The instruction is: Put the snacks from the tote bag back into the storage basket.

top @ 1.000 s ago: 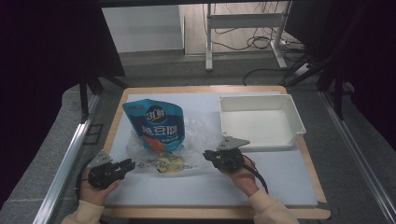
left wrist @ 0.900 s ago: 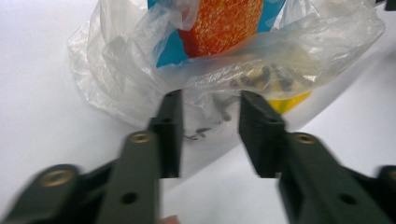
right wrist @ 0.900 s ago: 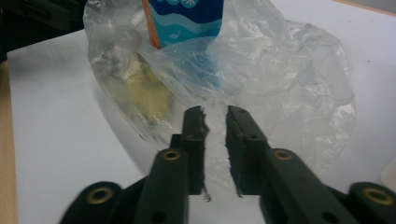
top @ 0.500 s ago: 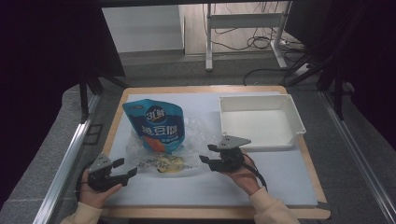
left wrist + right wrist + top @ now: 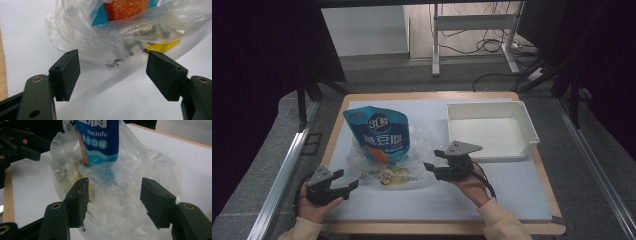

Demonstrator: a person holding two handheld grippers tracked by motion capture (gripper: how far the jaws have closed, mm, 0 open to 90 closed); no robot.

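Note:
A blue snack pouch lies on the white mat, its lower end inside a crumpled clear plastic bag that also holds a yellow packet. My left gripper is open at the bag's left edge, just short of it. In the left gripper view the jaws stand wide apart with the clear bag right ahead. My right gripper is open at the bag's right side. In its own view the open jaws straddle the plastic film below the pouch.
A white rectangular tray stands at the back right of the mat, just behind my right gripper. The wooden table edge borders the mat. A metal rail runs along the left side.
My left gripper has crept a little to the right, closer to the clear bag. The right gripper has stayed almost in place at the bag's right side.

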